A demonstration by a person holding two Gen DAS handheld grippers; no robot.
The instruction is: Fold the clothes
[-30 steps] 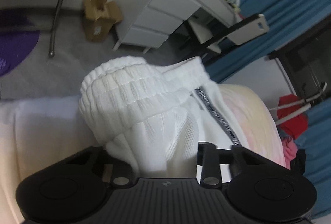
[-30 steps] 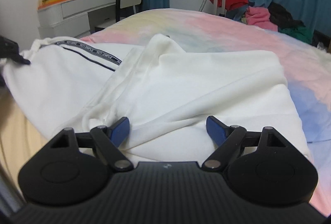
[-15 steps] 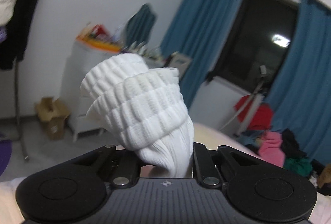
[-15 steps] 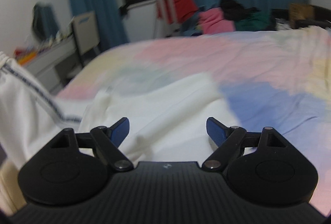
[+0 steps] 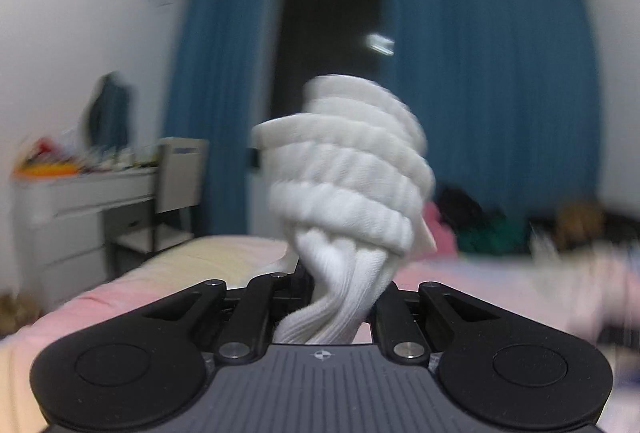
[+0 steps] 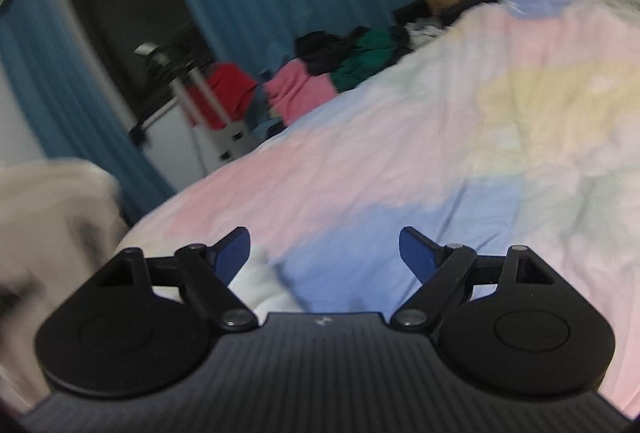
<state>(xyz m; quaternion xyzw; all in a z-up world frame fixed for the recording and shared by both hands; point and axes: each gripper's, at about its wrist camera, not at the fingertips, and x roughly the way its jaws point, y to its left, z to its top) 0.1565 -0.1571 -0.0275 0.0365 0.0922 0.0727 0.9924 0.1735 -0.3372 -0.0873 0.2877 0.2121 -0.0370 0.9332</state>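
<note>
The left gripper [image 5: 340, 297] has swung up from looking down along the bed's side to looking level across the room, and the ribbed white cuff [image 5: 348, 169] has come up with it: a second ago the bunched band lay against the rest of the white garment on the bed, now it stands in the air in front of the blue curtains [image 5: 492, 93], with the jaws closed narrow on the gathered knit just below the band. The right gripper [image 6: 325, 253] has left the flat white cloth it was hovering over; its blue-padded fingers [image 6: 234, 251] stand wide apart with nothing between them, over the pastel bedspread [image 6: 420, 161] near the bed's near edge. A blurred mass of white fabric [image 6: 52, 217] hangs at the left edge of the right wrist view, so the garment looks lifted off the bed rather than lying spread. My reading is that the piece is being picked up to be shaken out or re-laid, and folding proper has not begun.

The cuff is thick, elastic rib knit, stacked in soft rounded ridges; below it the cloth narrows into fine vertical pleats where it is pinched. The bedspread is smooth, lightly wrinkled, in pink, blue and yellow patches
</note>
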